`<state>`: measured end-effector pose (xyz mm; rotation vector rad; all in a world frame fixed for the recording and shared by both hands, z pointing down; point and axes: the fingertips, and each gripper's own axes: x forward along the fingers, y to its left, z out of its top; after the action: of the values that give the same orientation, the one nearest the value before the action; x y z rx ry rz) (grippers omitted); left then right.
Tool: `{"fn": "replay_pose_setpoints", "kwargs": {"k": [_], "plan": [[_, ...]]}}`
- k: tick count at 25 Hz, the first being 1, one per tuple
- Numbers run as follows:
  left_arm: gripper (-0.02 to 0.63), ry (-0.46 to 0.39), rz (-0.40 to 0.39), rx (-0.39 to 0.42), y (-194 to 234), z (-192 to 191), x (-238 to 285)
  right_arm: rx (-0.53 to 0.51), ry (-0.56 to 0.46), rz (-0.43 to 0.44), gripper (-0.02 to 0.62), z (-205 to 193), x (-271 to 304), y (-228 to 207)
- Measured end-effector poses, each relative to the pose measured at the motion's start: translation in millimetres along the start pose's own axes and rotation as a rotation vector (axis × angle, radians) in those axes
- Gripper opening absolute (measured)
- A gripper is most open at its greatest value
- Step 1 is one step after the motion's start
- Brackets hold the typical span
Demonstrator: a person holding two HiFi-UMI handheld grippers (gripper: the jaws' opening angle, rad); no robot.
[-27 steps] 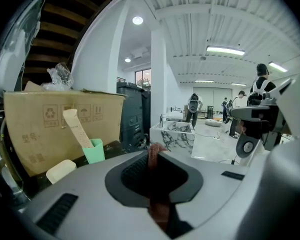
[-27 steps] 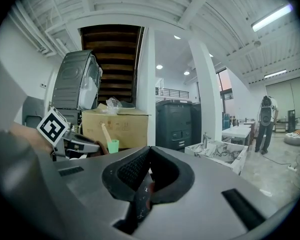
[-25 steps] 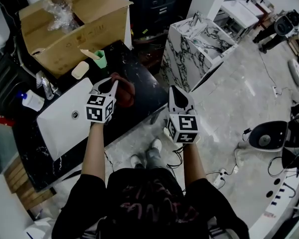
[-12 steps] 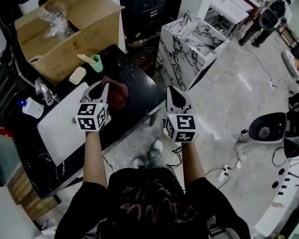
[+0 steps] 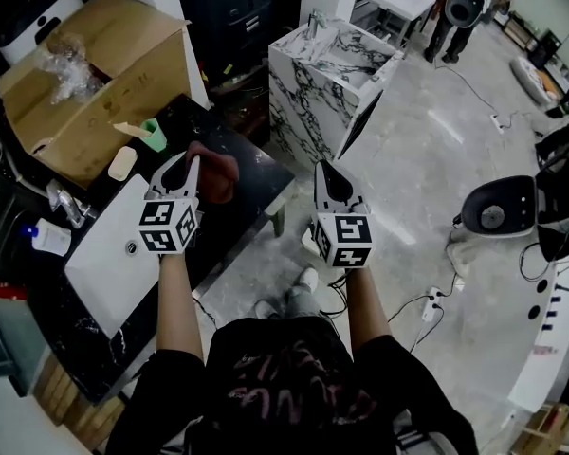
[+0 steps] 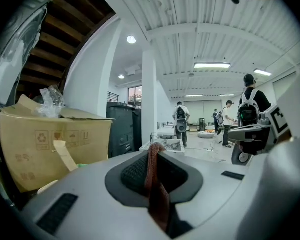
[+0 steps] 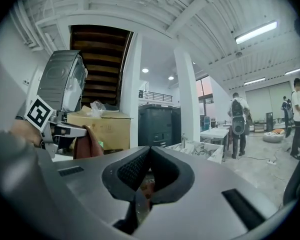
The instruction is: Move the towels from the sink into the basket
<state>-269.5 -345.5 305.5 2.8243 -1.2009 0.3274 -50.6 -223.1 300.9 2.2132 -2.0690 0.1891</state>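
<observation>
Rust-brown and bunched, the towel (image 5: 215, 173) is pinched between the closed jaws of the left gripper (image 5: 191, 160). It hangs in the air over the black countertop (image 5: 256, 183), just past the far corner of the white sink (image 5: 104, 263) and clear of its basin. In the left gripper view a strip of the cloth (image 6: 157, 194) runs up the seam where the two pads press onto it. The right gripper (image 5: 325, 170) is held level beside the left one, out over the pale floor (image 5: 427, 150) beyond the counter's edge, with its jaws together and nothing gripped. A cardboard box (image 5: 90, 112) and a green cup (image 5: 152, 134) stand behind the sink, and a marble-patterned cabinet (image 5: 327, 64) stands ahead.
</observation>
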Motion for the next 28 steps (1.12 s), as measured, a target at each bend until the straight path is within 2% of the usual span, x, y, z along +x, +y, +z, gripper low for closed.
{"fn": "replay_pose_setpoints", "kwargs": {"k": [8, 21, 28], "plan": [[0.052, 0.005, -0.117, 0.008, -66.0, 6.5, 54.4, 0.031, 0.002, -0.109, 0.015, -9.5, -22.4, -75.0], [0.052, 0.043, -0.344, 0.050, -229.4, 12.9, 159.1, 0.110, 0.024, -0.266, 0.015, -29.2, -64.5, -229.7], [0.052, 0.075, -0.447, 0.076, -300.2, 10.7, 199.3, 0.144, 0.042, -0.353, 0.015, -43.8, -89.2, -298.1]]}}
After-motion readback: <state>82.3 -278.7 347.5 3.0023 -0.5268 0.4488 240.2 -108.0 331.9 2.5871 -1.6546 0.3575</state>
